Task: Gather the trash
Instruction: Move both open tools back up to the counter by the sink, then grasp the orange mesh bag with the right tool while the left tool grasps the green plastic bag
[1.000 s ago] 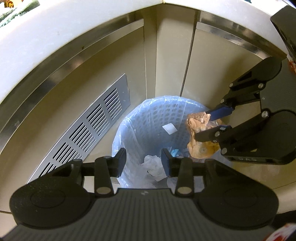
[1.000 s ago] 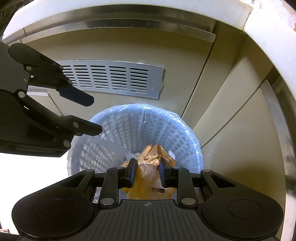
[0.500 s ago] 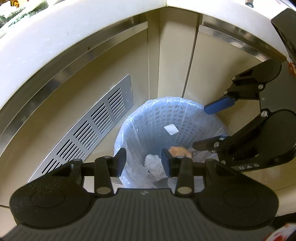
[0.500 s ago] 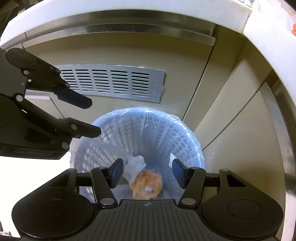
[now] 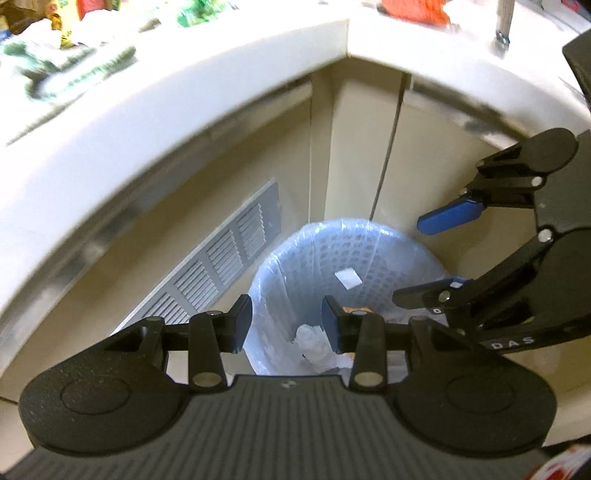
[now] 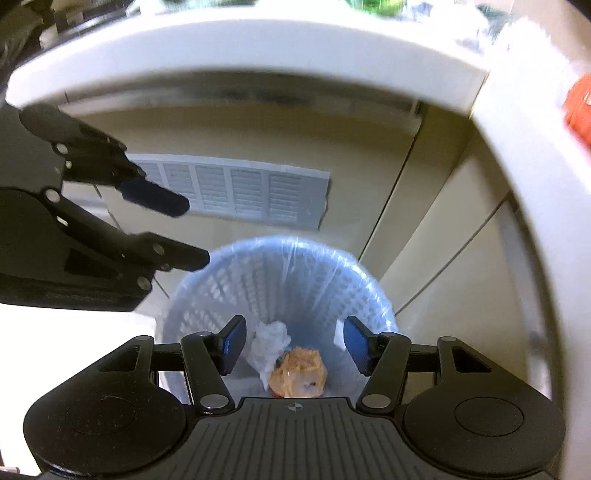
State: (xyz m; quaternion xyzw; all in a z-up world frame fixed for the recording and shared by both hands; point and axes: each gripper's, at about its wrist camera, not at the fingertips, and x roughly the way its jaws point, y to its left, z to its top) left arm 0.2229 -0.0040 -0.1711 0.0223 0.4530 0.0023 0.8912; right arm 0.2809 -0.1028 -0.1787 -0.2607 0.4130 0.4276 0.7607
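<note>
A pale blue lattice bin [image 6: 295,242] lined with a clear bag stands on the floor under the counter. At its bottom lie a crumpled orange-brown wrapper [image 6: 299,373] and white crumpled paper [image 6: 271,339]. My right gripper [image 6: 294,332] hangs open above the bin's mouth with nothing between its blue pads. In the left wrist view the bin [image 5: 351,227] sits ahead, and the white paper [image 5: 312,341] shows inside it. My left gripper [image 5: 286,314] is open and empty over the near rim. The right gripper [image 5: 410,260] reaches in from the right, and the left gripper [image 6: 195,232] shows at left.
A white countertop [image 5: 184,122] curves overhead, with green packaging [image 5: 74,70] and an orange item [image 5: 410,9] lying on it. Beige cabinet doors [image 6: 436,240] close off the corner behind the bin. A grey vent grille [image 6: 236,192] sits low in the left panel.
The right gripper opened and let go of the orange-brown wrapper, which dropped to the bottom of the bin. Both grippers have since lifted, bringing the countertop into view.
</note>
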